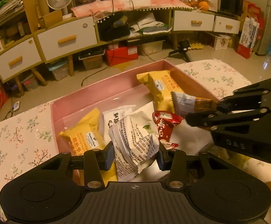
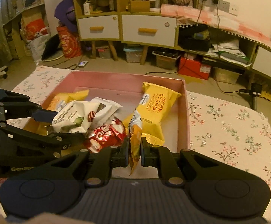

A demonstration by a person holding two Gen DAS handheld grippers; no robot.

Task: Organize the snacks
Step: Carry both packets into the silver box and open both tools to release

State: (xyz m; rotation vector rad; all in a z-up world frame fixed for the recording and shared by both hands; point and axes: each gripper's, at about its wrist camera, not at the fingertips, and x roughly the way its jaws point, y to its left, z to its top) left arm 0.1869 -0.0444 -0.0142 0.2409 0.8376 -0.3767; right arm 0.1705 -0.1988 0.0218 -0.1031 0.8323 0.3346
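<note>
On the floral-cloth worktop stood the pink box, the landmark for every entry below.

Item 1, pink box: open-topped, shallow, already carrying most of the snacks.

Item 2, yellow wafer packs: one lay toward the box's far right corner, long axis running from that corner toward the middle; another lay at the box's near left wall.

Item 3, white printed pouch: held above the box's near left part, jaws of the left gripper pinching it across its crumpled middle, its length running away from the camera.

Item 4, white flat packet: inside the box, behind the pouch.

Item 5, red packet: on the box floor near the centre, between the two grippers.

Item 6, slim orange-and-white bar: held on edge over the box's near right part, jaws of the right gripper pressed close on its thin lower end, its long axis rising forward from the pads.

Judgement: both held snacks already hung inside the box's outline, so each probably needed only lowering and release; the free floor at the box's near right lay closest to the right gripper.
</note>
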